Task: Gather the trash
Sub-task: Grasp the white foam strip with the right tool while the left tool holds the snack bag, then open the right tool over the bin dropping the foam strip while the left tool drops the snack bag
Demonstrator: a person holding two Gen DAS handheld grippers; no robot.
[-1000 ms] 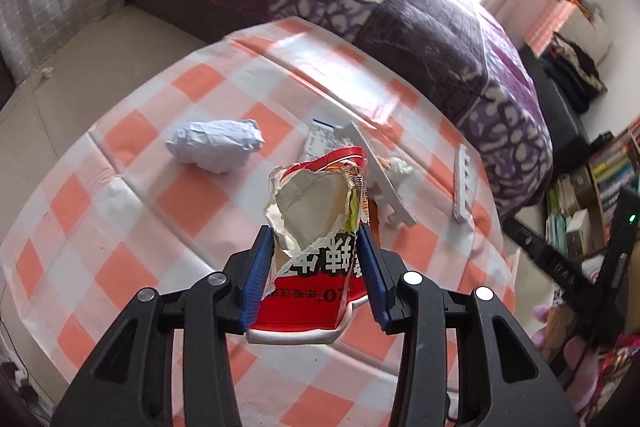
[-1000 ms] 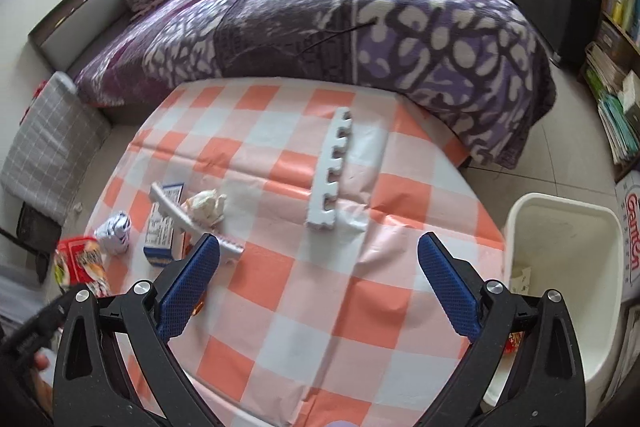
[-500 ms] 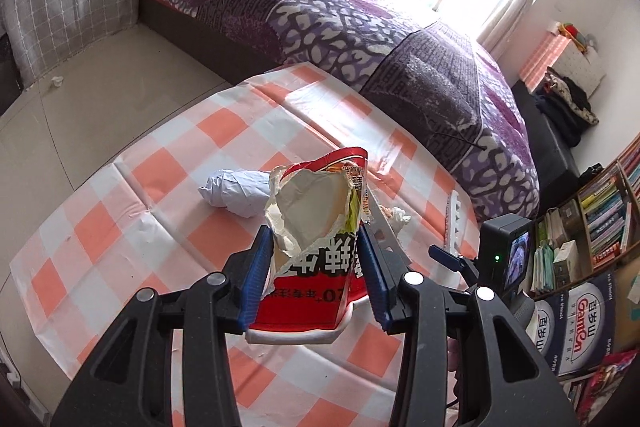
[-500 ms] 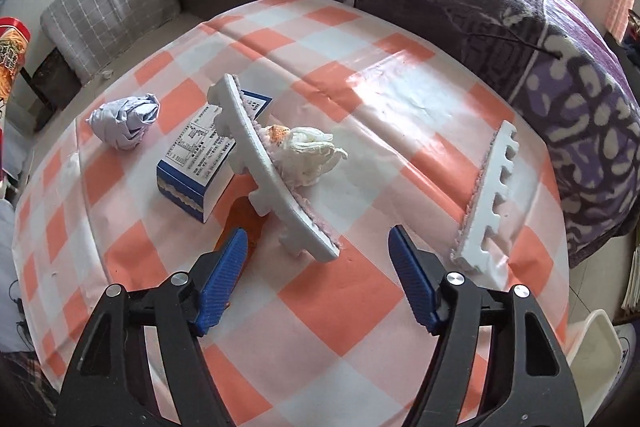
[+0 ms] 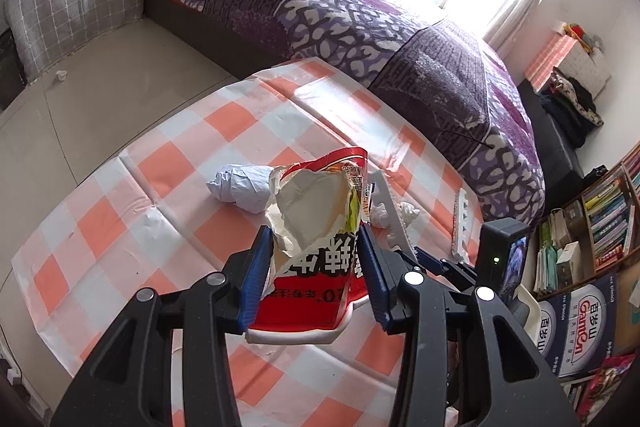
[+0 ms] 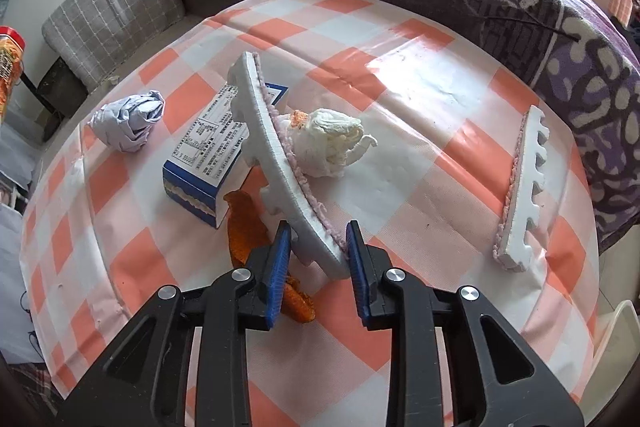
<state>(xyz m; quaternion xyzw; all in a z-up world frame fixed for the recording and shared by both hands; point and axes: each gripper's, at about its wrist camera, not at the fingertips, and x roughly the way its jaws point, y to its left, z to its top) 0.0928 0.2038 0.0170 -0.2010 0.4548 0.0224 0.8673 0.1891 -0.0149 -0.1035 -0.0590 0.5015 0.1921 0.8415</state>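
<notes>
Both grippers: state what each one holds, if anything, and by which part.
Left gripper clamps the torn red snack bag across its middle. Right gripper straddles the foam strip near end; contact cannot be told.

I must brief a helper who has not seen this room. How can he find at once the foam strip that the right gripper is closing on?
Start at the checkered table beside the bed. Near its middle, a foam strip leans on a blue box, its near end between the right gripper fingers. The other foam strip lies flat, alone at the table's right edge.
</notes>
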